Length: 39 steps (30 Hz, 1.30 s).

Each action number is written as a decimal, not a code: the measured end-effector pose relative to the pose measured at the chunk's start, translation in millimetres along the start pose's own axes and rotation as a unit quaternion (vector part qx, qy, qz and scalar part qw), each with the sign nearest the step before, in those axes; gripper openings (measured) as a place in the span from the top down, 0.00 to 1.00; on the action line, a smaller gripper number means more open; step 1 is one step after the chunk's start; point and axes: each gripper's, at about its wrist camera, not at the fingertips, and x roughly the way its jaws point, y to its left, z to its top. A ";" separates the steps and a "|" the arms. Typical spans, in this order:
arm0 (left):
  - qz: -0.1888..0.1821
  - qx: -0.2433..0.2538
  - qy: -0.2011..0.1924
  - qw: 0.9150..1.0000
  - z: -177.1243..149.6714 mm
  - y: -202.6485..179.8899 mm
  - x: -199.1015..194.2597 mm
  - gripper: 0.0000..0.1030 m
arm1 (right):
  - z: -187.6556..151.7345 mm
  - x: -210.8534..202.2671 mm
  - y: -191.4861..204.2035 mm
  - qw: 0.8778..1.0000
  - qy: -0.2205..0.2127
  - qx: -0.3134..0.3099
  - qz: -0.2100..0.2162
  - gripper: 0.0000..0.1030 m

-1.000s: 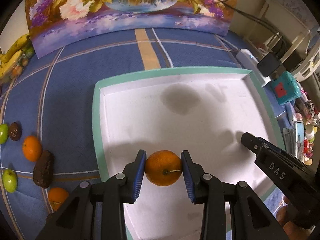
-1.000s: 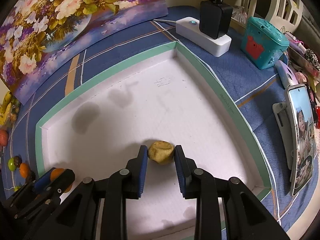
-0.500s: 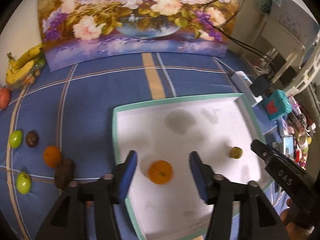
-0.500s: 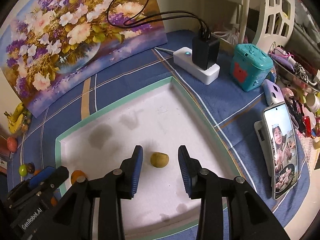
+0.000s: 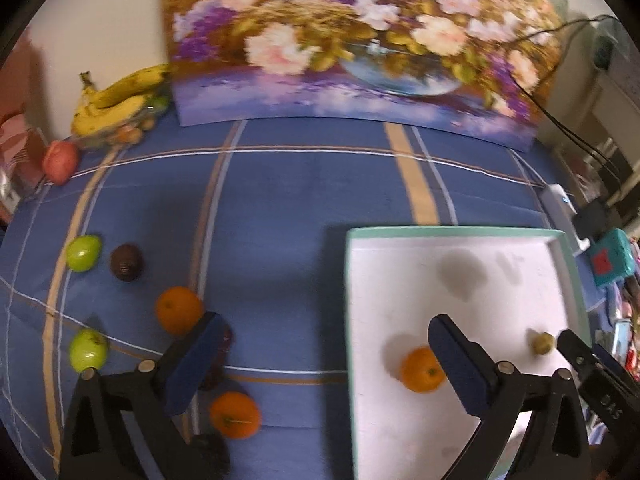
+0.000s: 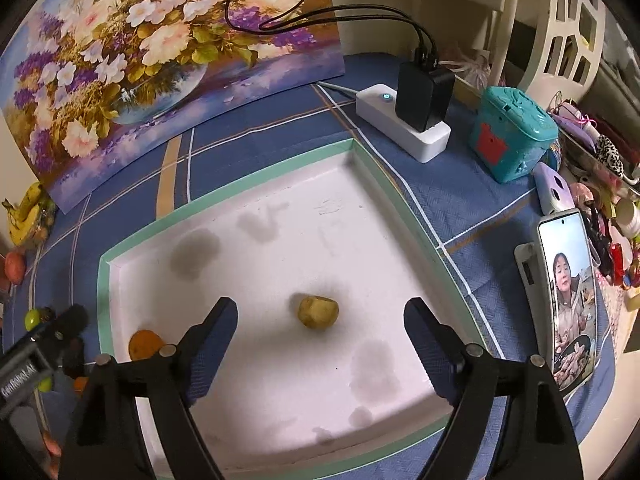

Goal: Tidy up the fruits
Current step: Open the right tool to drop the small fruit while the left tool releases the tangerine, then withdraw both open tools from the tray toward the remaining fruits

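- White tray (image 6: 224,216) w/ green rim on blue cloth (image 5: 300,200); most of its floor bare, lots of room.
- Orange (image 5: 422,368) sits in tray near left rim; yellowish fruit (image 6: 318,312) mid-tray, well apart from it.
- Left gripper (image 5: 324,360) above tray's left rim, jaws opening wide, nothing between the pads; orange just beside right finger.
- Right gripper (image 6: 320,344) over tray, pointing steeply down, jaws opening; yellowish fruit lies between fingers, untouched.
- Loose on cloth left of tray: two oranges (image 5: 178,308), two green fruits (image 5: 83,253), dark fruit (image 5: 126,262).
- Bananas (image 5: 116,100) by flower painting (image 5: 360,40).
- Power strip (image 6: 400,120), teal box (image 6: 512,136), phone (image 6: 568,292) beyond tray's right rim.
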 end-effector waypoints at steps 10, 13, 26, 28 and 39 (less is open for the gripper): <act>0.023 0.021 -0.055 0.998 -2.1 30.5 -16.7 0.00 | -0.4 -8.9 7.5 0.999 -0.041 -0.011 0.009 0.16; 0.015 0.000 -0.056 0.998 -2.1 43.7 -20.3 0.00 | -0.5 -9.5 12.5 0.999 -0.046 -0.019 0.004 0.16; 0.017 -0.042 -0.079 0.996 -1.5 110.7 -45.0 0.00 | -7.1 -18.4 36.9 0.995 -0.071 -0.039 0.051 0.16; 0.012 -0.050 -0.081 0.995 -1.2 122.6 -47.9 0.00 | -7.6 -20.0 46.6 0.995 -0.069 -0.046 0.061 0.16; -0.021 -0.079 -0.099 0.992 2.5 187.5 -75.6 0.00 | -19.4 -31.9 114.1 0.982 -0.068 -0.105 0.143 0.16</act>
